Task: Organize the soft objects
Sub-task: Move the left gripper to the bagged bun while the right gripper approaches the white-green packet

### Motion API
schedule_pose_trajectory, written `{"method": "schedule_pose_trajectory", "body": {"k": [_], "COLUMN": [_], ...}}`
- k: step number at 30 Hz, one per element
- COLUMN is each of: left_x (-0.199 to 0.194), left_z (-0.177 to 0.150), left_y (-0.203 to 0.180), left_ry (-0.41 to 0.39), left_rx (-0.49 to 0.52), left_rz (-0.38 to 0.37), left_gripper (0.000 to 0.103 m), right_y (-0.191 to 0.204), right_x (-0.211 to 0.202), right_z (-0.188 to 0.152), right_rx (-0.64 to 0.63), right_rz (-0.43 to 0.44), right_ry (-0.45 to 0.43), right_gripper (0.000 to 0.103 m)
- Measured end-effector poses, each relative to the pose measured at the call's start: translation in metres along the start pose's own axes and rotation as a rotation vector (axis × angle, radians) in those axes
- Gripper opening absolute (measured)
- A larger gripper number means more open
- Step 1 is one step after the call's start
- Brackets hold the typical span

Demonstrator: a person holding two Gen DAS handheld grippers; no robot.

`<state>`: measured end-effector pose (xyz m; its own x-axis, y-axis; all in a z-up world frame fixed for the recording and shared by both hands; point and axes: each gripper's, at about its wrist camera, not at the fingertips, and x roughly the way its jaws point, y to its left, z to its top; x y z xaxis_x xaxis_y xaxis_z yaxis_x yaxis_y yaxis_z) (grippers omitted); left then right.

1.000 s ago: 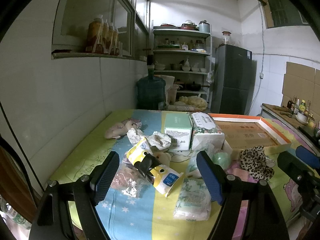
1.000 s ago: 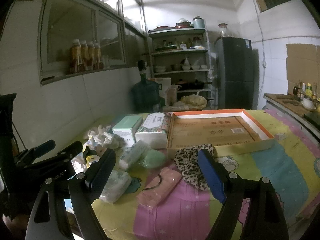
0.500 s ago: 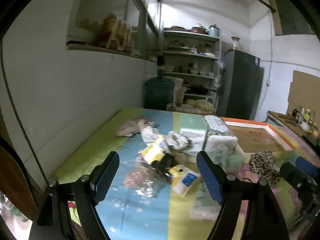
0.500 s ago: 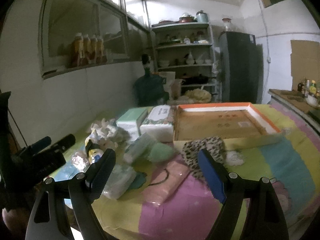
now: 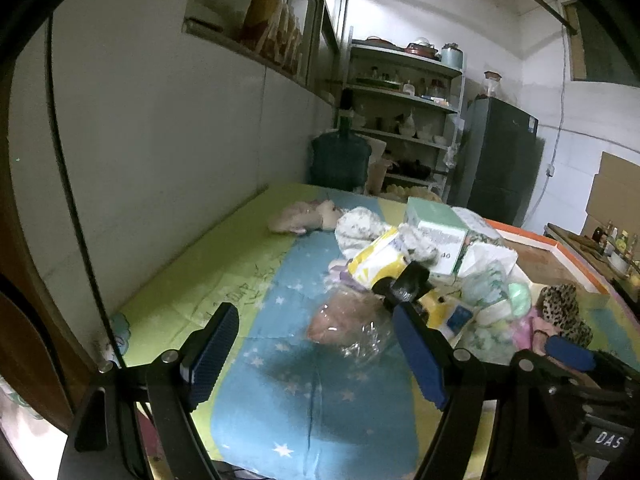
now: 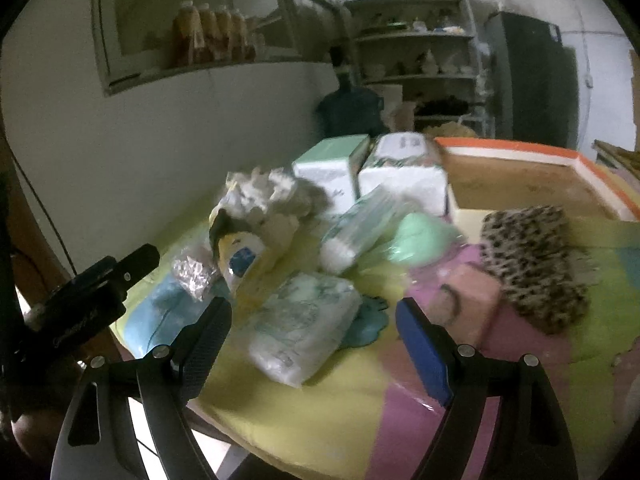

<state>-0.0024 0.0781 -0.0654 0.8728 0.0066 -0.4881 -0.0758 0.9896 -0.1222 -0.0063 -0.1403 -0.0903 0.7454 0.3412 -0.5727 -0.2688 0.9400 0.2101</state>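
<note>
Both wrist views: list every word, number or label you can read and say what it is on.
"DAS": white letters on the right gripper's body, left wrist view, bottom right corner.
Mint-green box: label print, blurred, unreadable.
Yellow pack: blue label, unreadable.
White tissue pack: top print, blurred.

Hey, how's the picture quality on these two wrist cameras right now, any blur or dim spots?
Right wrist view: smeared by motion, so the tissue packs and leopard-print cloth look soft, under dim light. Left wrist view: sharper, with mild blur on the pile; fisheye bends the wall, and the corners go black.
</note>
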Motion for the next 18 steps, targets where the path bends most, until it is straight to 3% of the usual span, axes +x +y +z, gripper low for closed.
{"method": "schedule_pose_trajectory", "body": {"k": [5,11,18], "left_x": [0.023,0.05,0.066], "left_z": [-0.001,-0.002,-0.003], "left_y": [0.001,0.004,0.007], "left_ry": [0.043,0.085,0.127], "left_rx": [-0.002,0.005,-0.021], "left_rz": [-0.046,-0.049,-0.141], "left_gripper": [0.079,0.079,0.081], "right_y": [0.002,0.001,0.008], "right_x": [0.017,0.032,0.048], "right_z": [-0.002,0.0,0.002], "right_rx": [0.006,-0.002,-0.031], "right_rz": [0.005,-0.003,-0.007], "right_ry": [0.037,0.065,0.085], "right_gripper": [0.086,0.086,0.085]}}
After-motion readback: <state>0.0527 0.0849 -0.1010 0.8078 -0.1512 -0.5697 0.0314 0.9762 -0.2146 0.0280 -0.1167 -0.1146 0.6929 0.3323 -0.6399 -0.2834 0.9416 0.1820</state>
